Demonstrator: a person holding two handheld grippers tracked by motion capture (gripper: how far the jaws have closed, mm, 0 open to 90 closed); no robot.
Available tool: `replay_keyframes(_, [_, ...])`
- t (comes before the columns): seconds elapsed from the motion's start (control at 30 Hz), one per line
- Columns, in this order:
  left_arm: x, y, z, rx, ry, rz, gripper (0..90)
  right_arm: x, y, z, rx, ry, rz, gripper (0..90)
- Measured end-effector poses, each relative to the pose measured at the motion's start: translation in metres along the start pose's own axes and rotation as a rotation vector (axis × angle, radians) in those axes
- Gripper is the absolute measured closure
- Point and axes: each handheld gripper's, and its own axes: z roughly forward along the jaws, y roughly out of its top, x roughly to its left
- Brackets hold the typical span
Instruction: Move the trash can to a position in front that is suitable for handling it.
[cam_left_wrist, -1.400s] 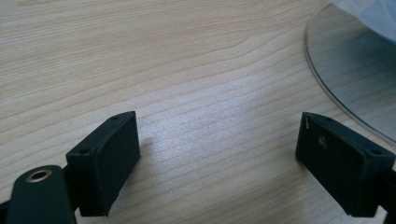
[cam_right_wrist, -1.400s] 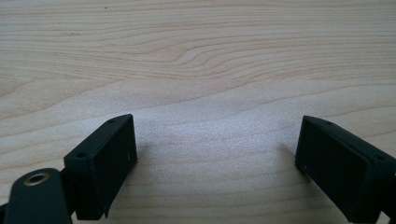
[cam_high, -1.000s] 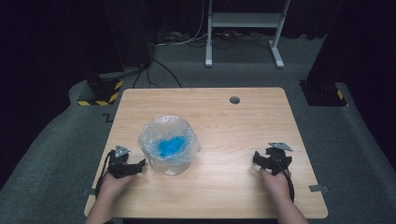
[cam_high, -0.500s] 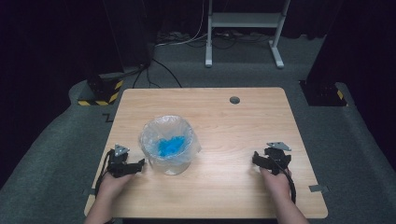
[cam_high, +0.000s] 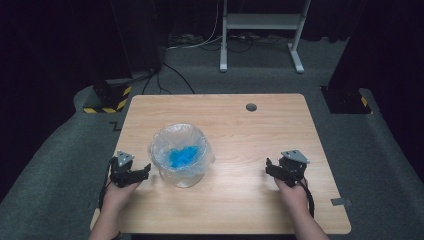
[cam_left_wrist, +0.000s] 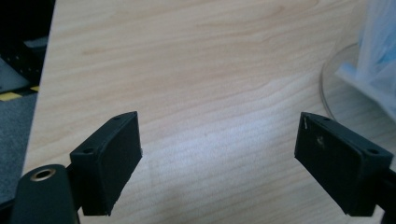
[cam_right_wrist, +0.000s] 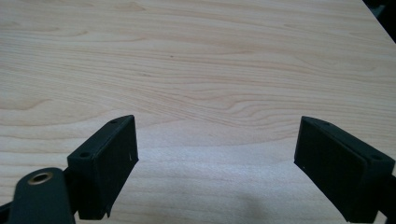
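A clear round container lined with a thin plastic bag (cam_high: 180, 154) stands on the wooden table (cam_high: 235, 130), left of centre, with something bright blue (cam_high: 183, 155) inside. Its edge and bag (cam_left_wrist: 369, 60) show at the right of the left gripper view. My left gripper (cam_high: 142, 172) rests just left of the container, open, with bare wood between its jaws (cam_left_wrist: 219, 154). My right gripper (cam_high: 269, 166) sits near the table's right front, well apart from the container. It is open too, over bare wood (cam_right_wrist: 215, 149).
A round cable hole (cam_high: 251, 107) lies near the table's far edge. Beyond the table stand a white metal frame (cam_high: 260, 30) and cables on grey carpet. A yellow-black striped base (cam_high: 107, 102) sits at the far left corner.
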Motion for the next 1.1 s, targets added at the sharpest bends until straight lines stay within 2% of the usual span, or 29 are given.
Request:
replay_keyframes(0.13, [0.001,0.004,-0.004,-0.031,0.012,0.006,14.6,0.004,0.002,-0.001,-0.029,0.035,-0.015,13.2])
replay_keyframes(0.4, [0.005,0.011,-0.012,-0.103,0.011,-0.026,14.6,0.010,0.007,-0.005,-0.088,0.057,-0.038,13.4])
replay_keyframes(0.47, [0.005,0.013,-0.014,-0.121,0.021,-0.022,14.8,0.013,0.008,-0.007,-0.099,0.062,-0.035,13.4])
replay_keyframes(0.57, [0.004,0.017,-0.016,-0.150,0.012,-0.027,14.9,0.017,0.011,-0.009,-0.116,0.069,-0.046,13.4])
replay_keyframes(0.7, [0.003,0.023,-0.016,-0.180,0.026,-0.017,14.9,0.028,0.015,-0.012,-0.145,0.085,-0.080,13.4])
replay_keyframes(0.73, [0.003,0.024,-0.016,-0.190,0.027,-0.022,14.9,0.031,0.016,-0.013,-0.159,0.089,-0.085,13.4])
replay_keyframes(0.77, [0.002,0.026,-0.016,-0.205,0.023,-0.045,14.9,0.038,0.017,-0.014,-0.168,0.097,-0.105,13.4])
replay_keyframes(0.83, [0.000,0.028,-0.015,-0.223,0.041,-0.063,14.9,0.040,0.018,-0.015,-0.174,0.103,-0.111,13.4])
replay_keyframes(0.87, [-0.001,0.029,-0.014,-0.227,0.042,-0.059,14.9,0.044,0.019,-0.016,-0.182,0.111,-0.113,13.4])
replay_keyframes(1.03, [-0.008,0.034,-0.006,-0.237,0.010,-0.056,14.8,0.059,0.021,-0.017,-0.195,0.141,-0.122,13.4])
replay_keyframes(1.07, [-0.009,0.035,-0.004,-0.242,0.003,-0.059,14.8,0.063,0.020,-0.015,-0.200,0.147,-0.128,13.4])
replay_keyframes(1.1, [-0.011,0.037,-0.003,-0.241,-0.001,-0.055,14.8,0.074,0.020,-0.010,-0.187,0.159,-0.157,13.4])
